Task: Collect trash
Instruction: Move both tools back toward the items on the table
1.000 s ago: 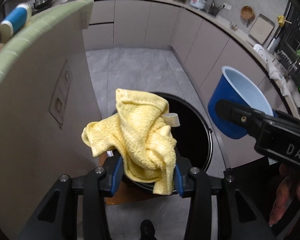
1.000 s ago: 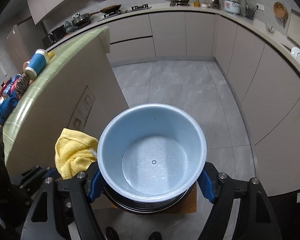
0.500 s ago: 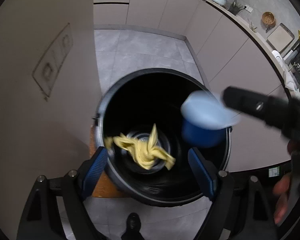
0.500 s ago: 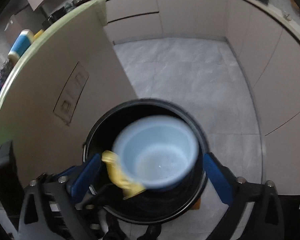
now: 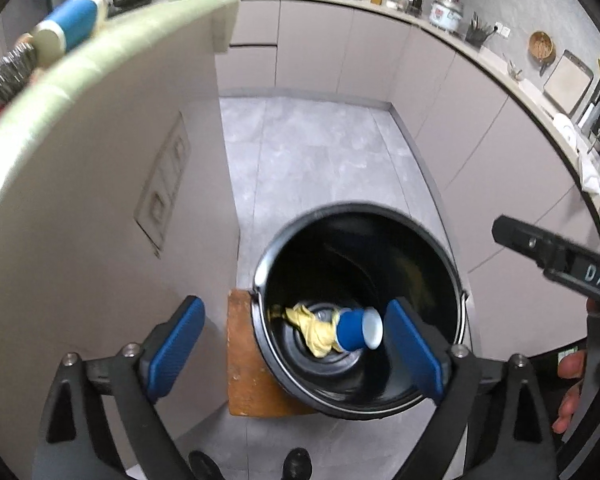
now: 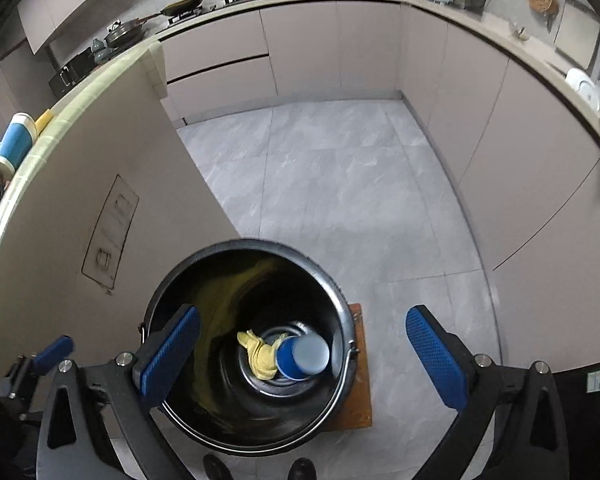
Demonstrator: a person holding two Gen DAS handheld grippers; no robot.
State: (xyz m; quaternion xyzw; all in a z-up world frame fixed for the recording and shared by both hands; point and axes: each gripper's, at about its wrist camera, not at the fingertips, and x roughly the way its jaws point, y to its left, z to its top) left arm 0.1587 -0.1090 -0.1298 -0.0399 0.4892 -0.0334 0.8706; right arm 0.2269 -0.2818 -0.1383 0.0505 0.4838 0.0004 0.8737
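A black bucket [image 5: 456,276] [image 6: 342,304] stands on the floor below both grippers. At its bottom lie a crumpled yellow cloth [image 5: 314,326] [image 6: 260,354] and a blue paper cup [image 5: 356,329] [image 6: 302,356] on its side, touching the cloth. My left gripper [image 5: 296,340] hangs above the bucket's left rim, its jaws opening with nothing held between them. My right gripper [image 6: 304,356] hovers over the bucket, open and empty. In the left wrist view the right gripper's black body [image 5: 556,256] shows at the right edge, with a hand [image 5: 572,392] on it.
The bucket stands on a brown wooden board [image 5: 248,360] [image 6: 360,380]. A beige counter side panel [image 5: 80,220] [image 6: 100,200] rises close on the left, with a blue-and-white tin [image 5: 70,22] [image 6: 14,144] on top. Grey tiled floor [image 6: 340,180] and cabinets lie beyond. Shoe tips [image 5: 296,464] show at the bottom.
Both grippers let go: the cloth and the cup fell into the bucket and now lie at its bottom. The jaws of both have spread wide.
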